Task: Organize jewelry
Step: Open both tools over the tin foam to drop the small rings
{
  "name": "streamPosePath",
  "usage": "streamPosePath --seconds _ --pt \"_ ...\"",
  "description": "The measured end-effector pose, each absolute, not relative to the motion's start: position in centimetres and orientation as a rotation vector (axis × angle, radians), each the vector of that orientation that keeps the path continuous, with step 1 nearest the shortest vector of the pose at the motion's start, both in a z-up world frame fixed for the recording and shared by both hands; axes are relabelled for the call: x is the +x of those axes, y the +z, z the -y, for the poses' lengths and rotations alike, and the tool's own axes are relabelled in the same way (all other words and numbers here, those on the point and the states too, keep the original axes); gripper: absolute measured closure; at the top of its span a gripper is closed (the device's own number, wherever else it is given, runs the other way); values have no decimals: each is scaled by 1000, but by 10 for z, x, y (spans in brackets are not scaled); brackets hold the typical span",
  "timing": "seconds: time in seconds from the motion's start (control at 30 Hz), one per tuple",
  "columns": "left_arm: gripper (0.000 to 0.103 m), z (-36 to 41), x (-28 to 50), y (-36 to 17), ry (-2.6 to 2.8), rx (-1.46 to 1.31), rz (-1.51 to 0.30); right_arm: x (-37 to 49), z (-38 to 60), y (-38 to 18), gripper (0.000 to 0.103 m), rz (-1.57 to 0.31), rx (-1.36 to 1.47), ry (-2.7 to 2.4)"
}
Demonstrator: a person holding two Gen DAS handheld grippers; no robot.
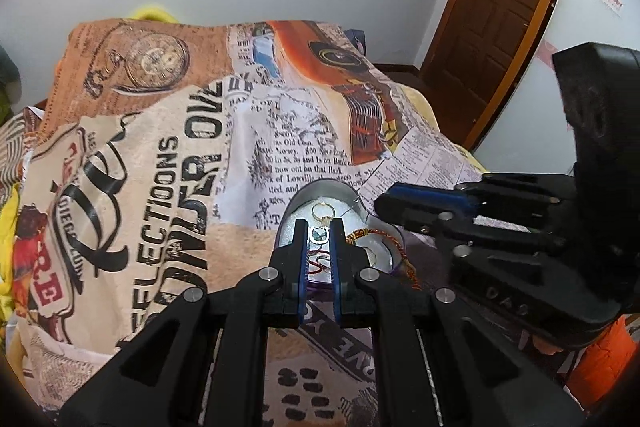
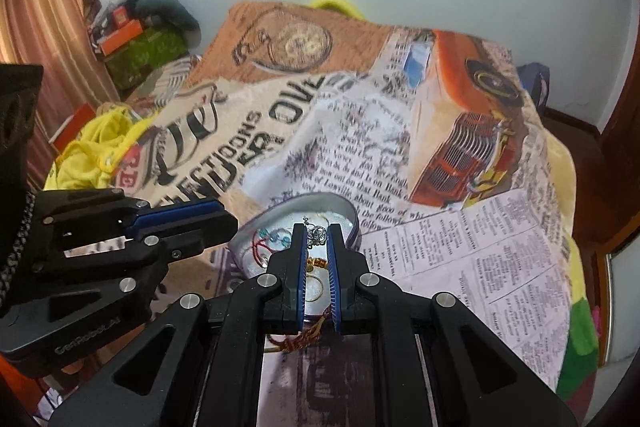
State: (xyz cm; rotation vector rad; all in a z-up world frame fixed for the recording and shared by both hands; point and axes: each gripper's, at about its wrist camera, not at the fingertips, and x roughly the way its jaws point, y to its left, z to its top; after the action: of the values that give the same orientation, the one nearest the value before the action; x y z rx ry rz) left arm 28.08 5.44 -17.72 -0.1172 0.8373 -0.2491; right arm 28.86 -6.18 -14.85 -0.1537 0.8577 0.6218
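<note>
An oval silver tin [image 1: 332, 189] lies on the printed blanket and holds jewelry. My left gripper [image 1: 320, 231] is nearly shut on a small square pendant [image 1: 319, 235] just above the tin; a gold ring [image 1: 322, 211] hangs off it. A red-gold cord bracelet [image 1: 384, 239] drapes over the tin's right rim. In the right wrist view the tin [image 2: 340, 203] holds red cord with blue beads [image 2: 274, 237]. My right gripper [image 2: 318, 233] is narrowly parted over the tin, with a silver chain [image 2: 318, 233] at its tips; grip unclear. A tasselled cord [image 2: 304, 337] lies below.
The blanket [image 1: 168, 155] covers a bed. Yellow cloth [image 2: 92, 147] and boxes [image 2: 132, 35] lie at the far left by a curtain. A brown door [image 1: 500, 11] stands at the right. Each gripper body shows in the other's view, close beside the tin.
</note>
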Motion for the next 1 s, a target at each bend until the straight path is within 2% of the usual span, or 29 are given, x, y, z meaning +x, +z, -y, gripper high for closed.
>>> streamPosePath --seconds 0.47,0.6,0.7,0.9,1.0 --pt "95 -55 290 -193 -260 -137 -882 296 55 -170 94 -954 -213 632" --pt "95 -59 287 -188 -245 -149 -881 293 58 -164 90 -952 -207 621" --pt "95 -62 282 -179 -233 -165 -871 288 62 -154 86 -930 -204 608" --pt "93 -61 258 -141 -215 -150 -809 269 75 -115 85 -849 -189 573" --pt "88 -57 241 -115 -218 -142 -761 252 84 -86 85 -785 -171 566"
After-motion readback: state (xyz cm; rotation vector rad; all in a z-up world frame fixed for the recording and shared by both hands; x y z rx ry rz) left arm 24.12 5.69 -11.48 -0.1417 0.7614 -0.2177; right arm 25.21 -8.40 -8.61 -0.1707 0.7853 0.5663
